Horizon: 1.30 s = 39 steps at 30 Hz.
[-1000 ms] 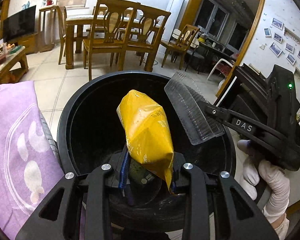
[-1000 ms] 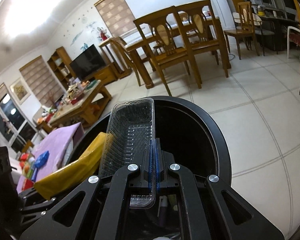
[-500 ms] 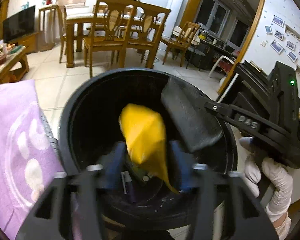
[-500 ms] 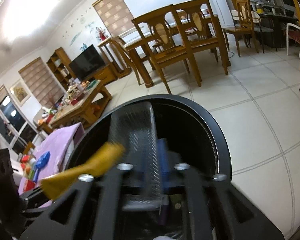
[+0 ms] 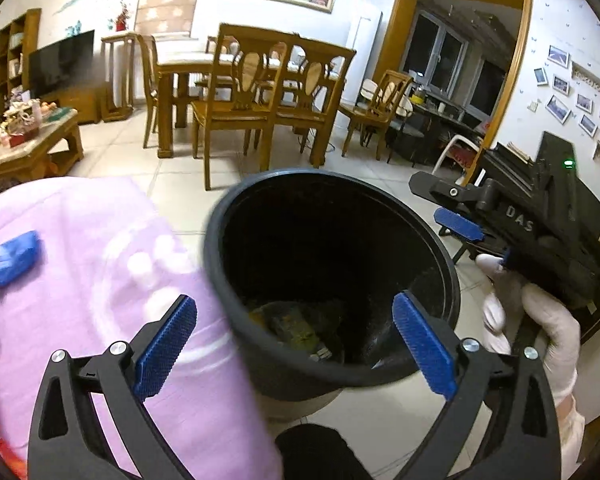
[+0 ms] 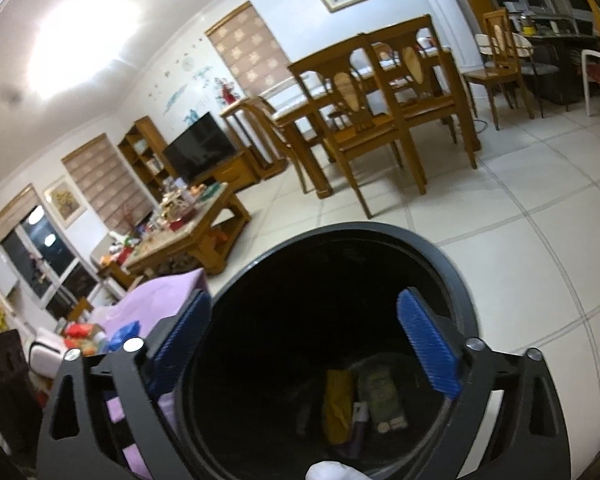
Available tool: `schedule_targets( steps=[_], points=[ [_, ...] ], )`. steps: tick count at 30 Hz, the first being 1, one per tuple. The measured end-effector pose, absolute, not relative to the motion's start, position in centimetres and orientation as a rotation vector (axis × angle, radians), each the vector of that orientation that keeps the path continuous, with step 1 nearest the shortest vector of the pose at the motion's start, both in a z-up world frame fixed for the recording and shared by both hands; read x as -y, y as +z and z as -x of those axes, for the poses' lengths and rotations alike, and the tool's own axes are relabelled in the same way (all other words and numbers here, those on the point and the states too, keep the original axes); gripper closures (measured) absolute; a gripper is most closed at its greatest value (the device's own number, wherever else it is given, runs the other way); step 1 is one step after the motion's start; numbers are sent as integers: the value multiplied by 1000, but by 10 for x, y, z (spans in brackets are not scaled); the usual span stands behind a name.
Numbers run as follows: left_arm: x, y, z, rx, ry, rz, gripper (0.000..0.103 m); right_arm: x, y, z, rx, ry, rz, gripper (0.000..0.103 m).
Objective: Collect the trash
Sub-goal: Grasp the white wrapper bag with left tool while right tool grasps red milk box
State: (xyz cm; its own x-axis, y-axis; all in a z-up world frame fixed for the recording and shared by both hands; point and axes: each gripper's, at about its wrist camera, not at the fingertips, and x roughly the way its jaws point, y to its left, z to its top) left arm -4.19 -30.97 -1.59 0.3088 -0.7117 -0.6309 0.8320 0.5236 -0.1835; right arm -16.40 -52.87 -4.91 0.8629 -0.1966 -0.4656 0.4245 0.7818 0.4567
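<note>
A black round trash bin (image 5: 236,208) stands on the tiled floor; it also shows in the right wrist view (image 6: 456,276). Trash lies at its bottom: a yellow packet (image 6: 336,404) and other wrappers (image 5: 292,324). My left gripper (image 5: 296,344) is open and empty above the bin's near rim. My right gripper (image 6: 308,348) is open and empty over the bin; it also shows in the left wrist view (image 5: 460,220) at the bin's right side.
A pink cloth-covered surface (image 5: 80,264) lies left of the bin, with a blue packet (image 5: 12,256) on it. Wooden dining chairs and table (image 5: 260,92) stand behind. A cluttered coffee table (image 6: 188,220) is at the left.
Both grippers opened. The yellow packet and the clear plastic tray dropped into the bin. Both grippers have pulled back from the bin, the left also shifting left.
</note>
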Motion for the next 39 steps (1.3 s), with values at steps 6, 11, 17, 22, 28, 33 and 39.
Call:
schedule_targets(
  steps=[6,11,17,22,28,33,39],
  points=[
    [222,8,33,-666,-930,-134,5,482,-36,144,-452,-244,-500,6],
    [113,19,4,-655,-746,-42,5,393,-30,112,-542,-28,-347,6],
    [-7,4,-46,-733,-496,150,5,266,-38,78,-665,274,-166,6],
    [-32,-31,-82,-890,-465,181,5,183,-52,53,-763,368,-21,6],
    [-19,-52,-95,-970,-499,142,5,152,-69,34,-859,379,38,18],
    [-3,-55,-97,-964,-484,60,6,165,-75,35,-882,376,53,29],
    [13,-51,-85,-948,-506,-57,43,158,-81,36,-911,356,119,50]
  ],
)
